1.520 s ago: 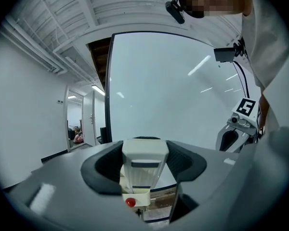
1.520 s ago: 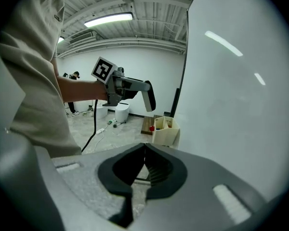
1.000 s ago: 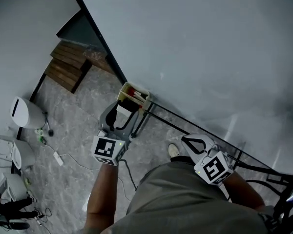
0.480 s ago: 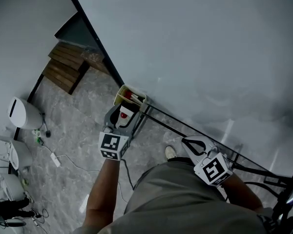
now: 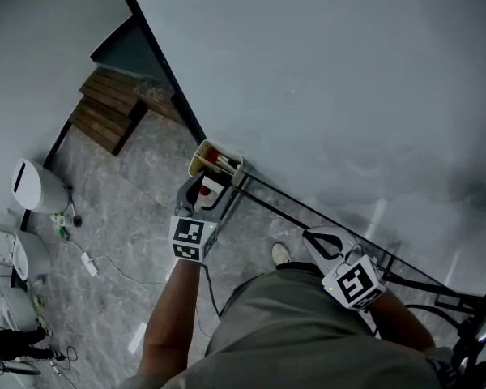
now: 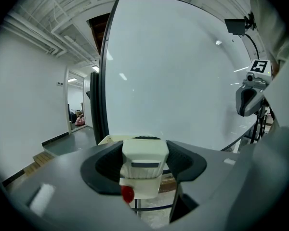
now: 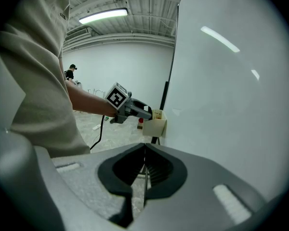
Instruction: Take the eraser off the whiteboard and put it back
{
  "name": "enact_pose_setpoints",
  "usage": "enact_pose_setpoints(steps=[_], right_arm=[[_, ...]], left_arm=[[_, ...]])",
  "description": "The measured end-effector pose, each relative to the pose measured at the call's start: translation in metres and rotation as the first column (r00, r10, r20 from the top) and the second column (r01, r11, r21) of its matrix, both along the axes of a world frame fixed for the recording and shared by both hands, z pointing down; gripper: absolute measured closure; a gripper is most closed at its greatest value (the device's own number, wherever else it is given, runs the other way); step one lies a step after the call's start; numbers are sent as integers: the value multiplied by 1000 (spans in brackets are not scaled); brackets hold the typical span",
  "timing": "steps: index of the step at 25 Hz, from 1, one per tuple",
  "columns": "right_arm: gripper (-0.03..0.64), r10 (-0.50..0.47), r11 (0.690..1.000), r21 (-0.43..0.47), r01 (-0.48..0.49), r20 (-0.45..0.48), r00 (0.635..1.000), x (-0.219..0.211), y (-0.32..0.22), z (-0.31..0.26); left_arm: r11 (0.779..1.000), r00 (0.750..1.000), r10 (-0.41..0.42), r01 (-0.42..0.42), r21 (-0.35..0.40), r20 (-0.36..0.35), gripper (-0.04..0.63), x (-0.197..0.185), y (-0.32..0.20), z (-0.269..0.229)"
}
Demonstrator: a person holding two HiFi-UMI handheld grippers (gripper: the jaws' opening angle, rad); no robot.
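The white eraser [image 6: 142,170] with a red spot on its lower side sits between the jaws of my left gripper [image 6: 143,159], which is shut on it. In the head view this gripper [image 5: 206,183] holds the eraser [image 5: 210,190] just in front of the cream holder box [image 5: 219,156] at the lower left corner of the whiteboard [image 5: 348,79]. The box [image 6: 108,139] shows right behind the eraser. My right gripper [image 5: 310,235] hangs near my waist, shut and empty, its jaws [image 7: 144,165] pressed together. From that side the box [image 7: 155,125] and the left gripper [image 7: 147,112] show ahead.
The whiteboard's black stand rail [image 5: 308,209] runs along the floor under the board. Wooden steps [image 5: 113,108] lie at the far left, white devices [image 5: 36,186] and a cable [image 5: 105,270] on the marble floor. My shoe [image 5: 282,254] is near the rail. A person [image 7: 71,71] stands far off.
My left gripper, still holding the eraser, has sunk and come closer to the cream box. The right gripper has stayed where it was.
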State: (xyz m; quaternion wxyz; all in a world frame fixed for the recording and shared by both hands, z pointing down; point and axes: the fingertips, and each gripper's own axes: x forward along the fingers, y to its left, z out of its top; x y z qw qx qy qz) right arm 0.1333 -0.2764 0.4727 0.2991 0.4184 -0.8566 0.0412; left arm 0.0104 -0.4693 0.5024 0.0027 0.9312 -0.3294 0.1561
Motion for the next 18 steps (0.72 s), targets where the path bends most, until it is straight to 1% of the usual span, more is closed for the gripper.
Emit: enact_pose_setpoints(steps=[7, 12, 16, 18], right_arm=[[614, 14, 1000, -1, -14, -1, 1000, 0, 1, 0], [614, 19, 1000, 0, -19, -1, 1000, -2, 4, 0], [614, 28, 999, 15, -28, 4, 1000, -4, 5, -3], [614, 31, 999, 16, -31, -1, 1000, -6, 5, -5]], left_arm=[[1000, 1000, 1, -1, -23, 30, 324, 0, -1, 11], [1000, 1000, 0, -1, 5, 26, 324, 1, -3, 11], [1000, 999, -5, 5, -9, 34, 316, 0, -1, 11], [1000, 999, -4, 4, -4, 39, 316, 0, -1, 12]])
